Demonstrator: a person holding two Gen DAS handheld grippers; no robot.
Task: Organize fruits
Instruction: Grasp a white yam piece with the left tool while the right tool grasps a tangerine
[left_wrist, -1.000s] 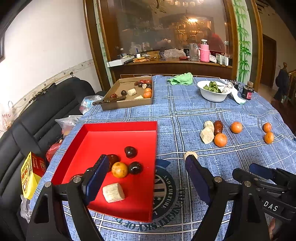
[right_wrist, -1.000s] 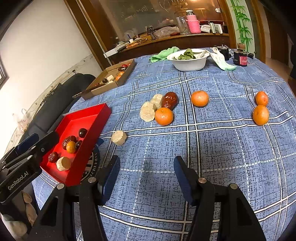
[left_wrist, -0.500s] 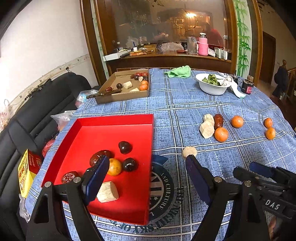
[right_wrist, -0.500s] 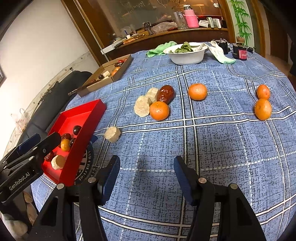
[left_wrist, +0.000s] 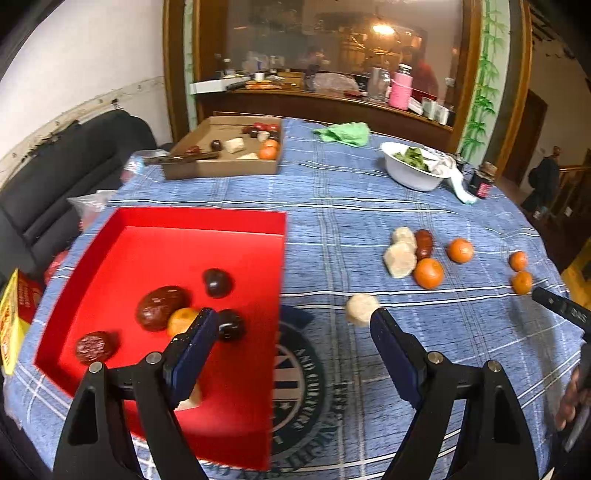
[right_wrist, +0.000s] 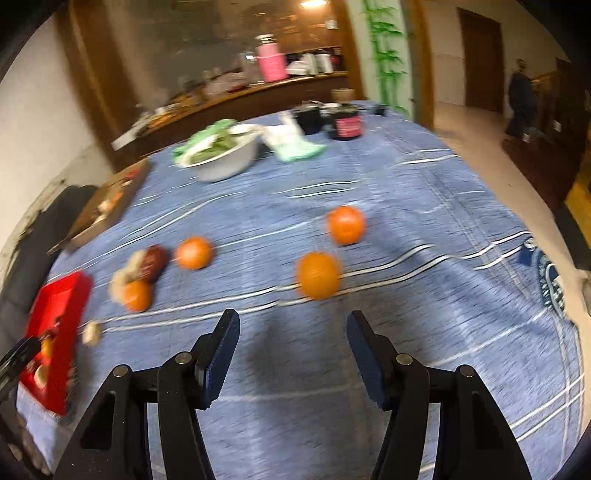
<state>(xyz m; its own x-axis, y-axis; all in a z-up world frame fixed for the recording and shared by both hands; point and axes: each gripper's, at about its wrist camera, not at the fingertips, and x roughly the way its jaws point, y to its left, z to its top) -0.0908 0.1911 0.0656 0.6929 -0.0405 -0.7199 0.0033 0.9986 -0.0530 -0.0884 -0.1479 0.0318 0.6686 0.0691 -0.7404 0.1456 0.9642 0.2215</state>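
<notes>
Hovering released over the blue plaid bench (left_wrist: 351, 206), the left tongs (left_wrist: 291, 325) straddle the shallow red tray (left_wrist: 207, 221) edge holding dark dates and an orange; right tongs (right_wrist: 291, 332), also released, face two loose round oranges (right_wrist: 317, 275).

The round surface, draped in a blue plaid cloth (left_wrist: 343, 206), carries a red rectangular tray (left_wrist: 184, 218) near its left edge; a brown cardboard box (left_wrist: 221, 168) and a crumpled green rag (left_wrist: 347, 133) lie farther back; a white bowl of greens (left_wrist: 412, 173) sits back right; loose orange mandarins (left_wrist: 428, 273), pale beige chunks (left_wrist: 362, 308) and a dark red jujube (left_wrist: 424, 242) rest directly on the cloth.
</notes>
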